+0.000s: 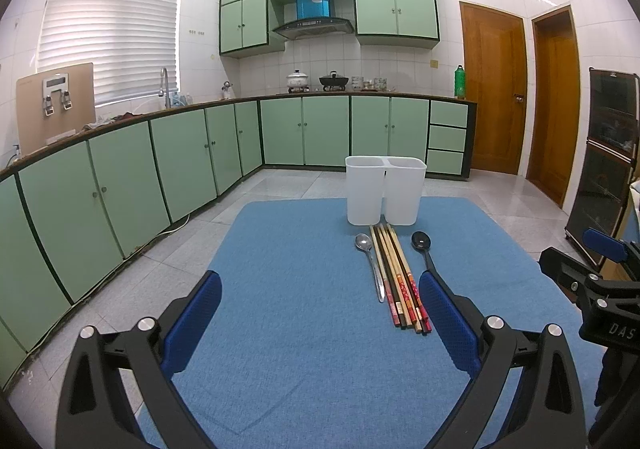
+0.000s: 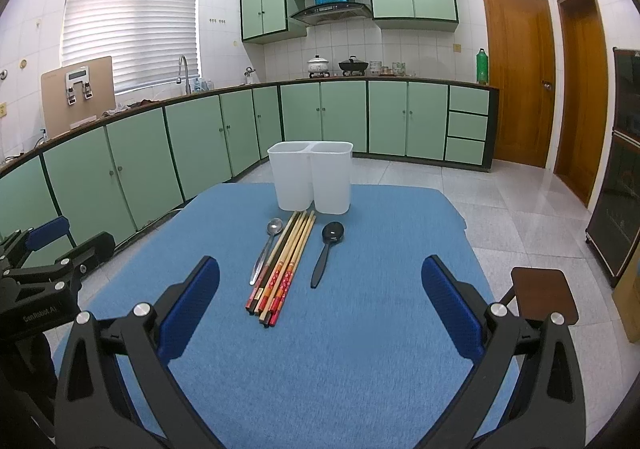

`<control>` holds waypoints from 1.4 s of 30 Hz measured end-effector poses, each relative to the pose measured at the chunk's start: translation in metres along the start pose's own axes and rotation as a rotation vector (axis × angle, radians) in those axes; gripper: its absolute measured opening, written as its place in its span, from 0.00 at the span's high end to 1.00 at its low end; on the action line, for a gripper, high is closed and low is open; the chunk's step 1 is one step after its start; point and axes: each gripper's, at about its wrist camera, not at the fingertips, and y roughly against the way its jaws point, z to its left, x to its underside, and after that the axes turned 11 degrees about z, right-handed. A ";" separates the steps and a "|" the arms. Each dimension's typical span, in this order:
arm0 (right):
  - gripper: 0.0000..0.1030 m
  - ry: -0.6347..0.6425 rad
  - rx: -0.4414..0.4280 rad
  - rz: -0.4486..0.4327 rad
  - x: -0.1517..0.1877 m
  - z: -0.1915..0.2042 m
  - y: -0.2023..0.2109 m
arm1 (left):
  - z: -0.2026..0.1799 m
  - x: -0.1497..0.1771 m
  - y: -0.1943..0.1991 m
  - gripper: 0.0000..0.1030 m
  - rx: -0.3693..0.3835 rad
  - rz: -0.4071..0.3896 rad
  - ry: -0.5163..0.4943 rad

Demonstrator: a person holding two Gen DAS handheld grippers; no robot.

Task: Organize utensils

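Nearest in the left wrist view, the left gripper (image 1: 320, 313) is seen with its blue-padded fingers (image 1: 192, 323) spread wide and nothing held between them; only the blue mat (image 1: 300, 329) lies below the gap. In the right wrist view, the right gripper (image 2: 320, 301) is likewise spread wide and empty, raised over the same blue mat (image 2: 360, 329). The two grippers are held side by side, each visible at the edge of the other's view.

Just beyond the fingertips, the utensils are laid out on the mat. A bundle of chopsticks (image 2: 282, 267) is placed lengthwise, its decorated red ends toward the cameras and its plain ends pointing at the white containers. A metal spoon (image 2: 266, 249) is set just beside the bundle on its left, bowl end farthest away. A black spoon (image 2: 326, 251) is set near the bundle on its right, apart from it, bowl end also far. In the left wrist view the chopsticks (image 1: 398, 275) run close by the right finger, the metal spoon (image 1: 370, 263) lies beside them, and the handle of the black spoon (image 1: 422, 243) is partly hidden behind that finger.

Farther on, two white containers (image 2: 312, 177) stand upright and touching each other at the far edge of the mat; their insides cannot be seen. In the left wrist view the containers (image 1: 386, 189) are seen right behind the chopstick tips.

Beyond the mat, a tiled floor (image 2: 500, 201), green cabinets (image 2: 320, 117) and wooden doors (image 2: 520, 77) are visible.
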 end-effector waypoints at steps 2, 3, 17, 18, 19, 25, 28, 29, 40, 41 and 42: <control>0.05 -0.001 -0.002 0.001 0.000 0.000 -0.001 | 0.001 0.000 0.000 0.06 -0.001 -0.001 0.001; 0.05 -0.002 -0.002 0.001 0.000 0.000 -0.001 | 0.000 0.000 0.000 0.06 0.000 0.001 0.000; 0.05 -0.007 -0.002 0.006 0.000 -0.003 -0.004 | 0.005 0.003 0.001 0.06 -0.003 0.005 0.000; 0.05 -0.008 -0.002 0.007 0.000 -0.004 -0.004 | 0.004 0.002 0.001 0.06 -0.002 0.006 0.000; 0.05 -0.010 -0.002 0.008 0.000 -0.004 -0.005 | 0.003 0.002 0.001 0.06 -0.003 0.005 -0.001; 0.05 -0.017 -0.001 0.017 0.002 -0.007 -0.008 | 0.005 0.003 -0.003 0.06 -0.005 0.014 -0.001; 0.05 -0.020 -0.001 0.022 0.002 -0.008 -0.009 | 0.001 0.001 -0.006 0.06 -0.005 0.022 -0.003; 0.05 -0.020 0.000 0.025 0.002 -0.009 -0.010 | 0.000 -0.001 -0.008 0.06 -0.005 0.025 -0.004; 0.05 -0.023 0.019 0.129 -0.035 -0.028 -0.066 | 0.010 -0.029 -0.060 0.06 -0.048 0.077 -0.003; 0.05 -0.025 0.019 0.149 -0.041 -0.030 -0.076 | 0.011 -0.032 -0.066 0.06 -0.051 0.084 -0.005; 0.05 -0.029 0.016 0.159 -0.044 -0.032 -0.084 | 0.013 -0.037 -0.076 0.06 -0.051 0.095 -0.006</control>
